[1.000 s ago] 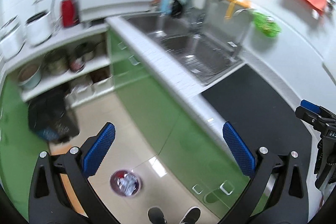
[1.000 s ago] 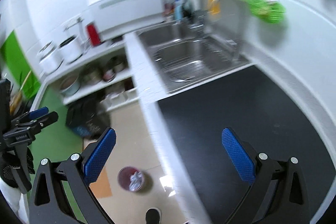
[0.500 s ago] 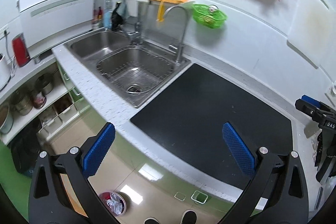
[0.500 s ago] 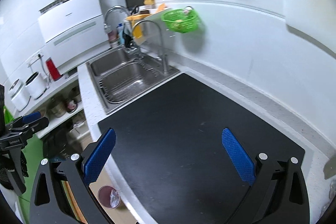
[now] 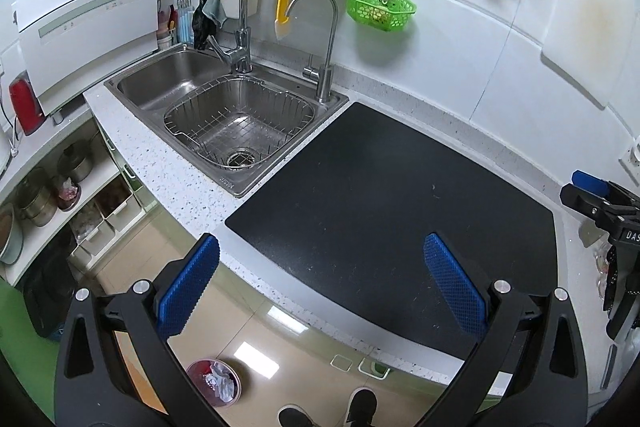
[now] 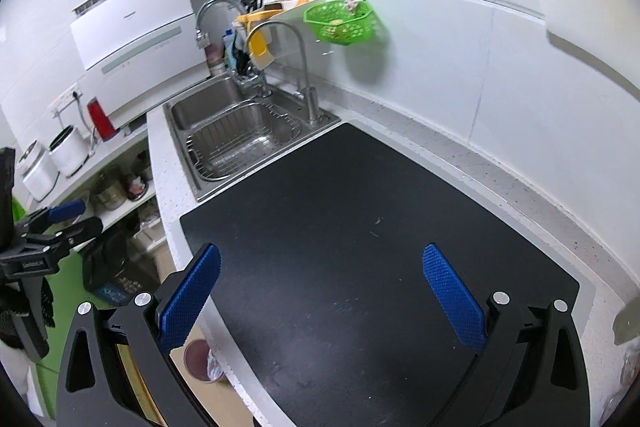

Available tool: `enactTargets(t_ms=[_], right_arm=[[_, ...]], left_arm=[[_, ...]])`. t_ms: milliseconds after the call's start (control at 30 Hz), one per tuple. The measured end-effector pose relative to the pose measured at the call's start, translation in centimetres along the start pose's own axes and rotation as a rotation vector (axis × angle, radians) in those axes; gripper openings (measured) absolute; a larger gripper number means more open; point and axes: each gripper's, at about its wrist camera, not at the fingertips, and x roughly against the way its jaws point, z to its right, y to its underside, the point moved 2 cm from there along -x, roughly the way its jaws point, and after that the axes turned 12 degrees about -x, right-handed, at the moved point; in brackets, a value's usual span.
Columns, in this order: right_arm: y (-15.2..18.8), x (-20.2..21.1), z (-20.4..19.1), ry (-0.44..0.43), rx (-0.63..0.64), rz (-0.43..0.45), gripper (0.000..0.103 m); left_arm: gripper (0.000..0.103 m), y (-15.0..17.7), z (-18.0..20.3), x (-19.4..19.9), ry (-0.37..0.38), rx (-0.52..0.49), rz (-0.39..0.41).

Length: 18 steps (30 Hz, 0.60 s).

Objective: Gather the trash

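Two grippers, left gripper [image 5: 320,279] and right gripper [image 6: 320,279] spread wide, empty, Panasonic dishwasher [image 5: 86,23] beside sink [image 5: 224,107]

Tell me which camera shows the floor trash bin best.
The left wrist view: the trash bin stands whole on the floor, with its round rim and the crumpled paper inside plain to see. In the right wrist view the trash bin is half hidden behind the counter edge and the gripper's finger.

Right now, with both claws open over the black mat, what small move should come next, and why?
Probably swing the right claw rightward, toward the pale scrap on the counter past the right edge of the black mat. The mat shows only specks, the claw is open and empty, and that scrap looks like the nearest possible trash, though it is too blurred to identify.
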Motion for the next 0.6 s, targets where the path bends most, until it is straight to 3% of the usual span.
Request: enactTargets(t_ms=[600], right_arm=[[-0.24, -0.51, -0.52, -0.03, 0.012, -0.018, 0.097]], left_arm=[[0.1, -0.34, -0.11, 0.08, -0.007, -0.008, -0.008]])
